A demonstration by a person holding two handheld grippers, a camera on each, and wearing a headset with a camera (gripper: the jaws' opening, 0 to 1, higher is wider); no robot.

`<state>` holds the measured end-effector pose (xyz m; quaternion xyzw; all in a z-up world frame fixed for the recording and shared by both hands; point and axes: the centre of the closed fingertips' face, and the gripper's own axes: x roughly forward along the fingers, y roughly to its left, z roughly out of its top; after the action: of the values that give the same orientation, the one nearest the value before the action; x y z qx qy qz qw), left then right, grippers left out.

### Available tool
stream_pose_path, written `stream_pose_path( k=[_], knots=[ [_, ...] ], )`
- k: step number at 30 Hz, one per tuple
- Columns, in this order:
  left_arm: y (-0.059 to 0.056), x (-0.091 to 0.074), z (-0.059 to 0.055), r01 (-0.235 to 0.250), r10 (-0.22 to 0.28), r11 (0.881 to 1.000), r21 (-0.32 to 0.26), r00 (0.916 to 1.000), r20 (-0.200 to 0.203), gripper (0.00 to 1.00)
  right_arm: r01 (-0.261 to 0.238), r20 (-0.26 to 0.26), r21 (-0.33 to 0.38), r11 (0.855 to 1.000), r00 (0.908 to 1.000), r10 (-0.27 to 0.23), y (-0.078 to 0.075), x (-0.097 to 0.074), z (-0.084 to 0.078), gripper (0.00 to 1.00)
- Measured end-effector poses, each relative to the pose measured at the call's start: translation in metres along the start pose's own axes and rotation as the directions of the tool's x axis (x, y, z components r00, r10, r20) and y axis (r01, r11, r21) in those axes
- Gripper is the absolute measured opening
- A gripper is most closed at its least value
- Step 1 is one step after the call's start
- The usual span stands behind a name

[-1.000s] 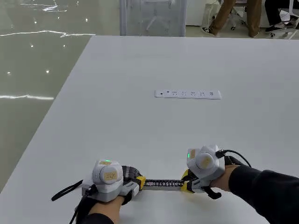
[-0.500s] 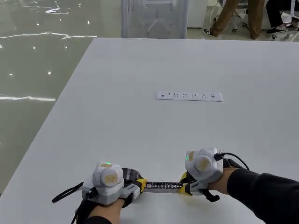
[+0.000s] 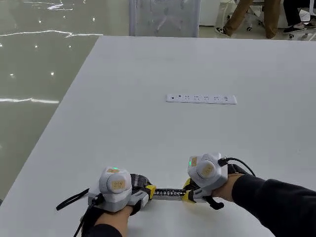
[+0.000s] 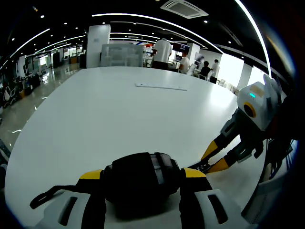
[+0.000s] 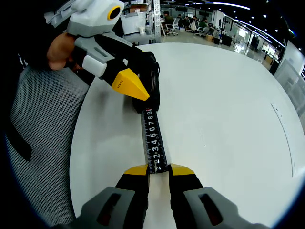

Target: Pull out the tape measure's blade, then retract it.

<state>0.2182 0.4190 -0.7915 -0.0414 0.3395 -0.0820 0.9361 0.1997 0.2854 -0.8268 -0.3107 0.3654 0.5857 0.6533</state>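
Tape measure (image 4: 143, 179) sits with its black case clamped between the jaws of your left gripper (image 3: 145, 191), low over the near edge of the white table (image 3: 197, 59). Whether the case rests on the surface cannot be told. A short run of blade (image 5: 153, 138) is out, and your right gripper (image 5: 158, 170) is closed on its free end, pinching it between the two yellow tips.

The main risk, as I judge it, is that pinch. The tips hold only the last bit of a thin, springy strip, so if you ease the grip or tug sideways the end can slip free and whip back into the case. You would then lose a controlled retract. Lifting or twisting your right hand off the blade's line could kink the strip or turn the case in the left jaws. Move along the line of the blade and keep both grips firm.

The blade's long axis runs left to right across the table in front of you, from the case mouth towards the right gripper, with the printed face up. The mouth of the tape measure points straight at your right gripper. A power strip (image 3: 201, 98) lies well apart, farther up the table.
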Motion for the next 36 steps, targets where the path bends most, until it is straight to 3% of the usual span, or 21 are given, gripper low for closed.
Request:
stream_pose_path(
  k=[36],
  knots=[
    [-0.001, 0.000, -0.001, 0.005, -0.005, 1.000, 0.003, 1.0000, -0.006, 0.58, -0.026, 0.020, -0.005, 1.000, 0.9995, 0.026, 0.004, 0.008, 0.010, 0.12]
  ],
)
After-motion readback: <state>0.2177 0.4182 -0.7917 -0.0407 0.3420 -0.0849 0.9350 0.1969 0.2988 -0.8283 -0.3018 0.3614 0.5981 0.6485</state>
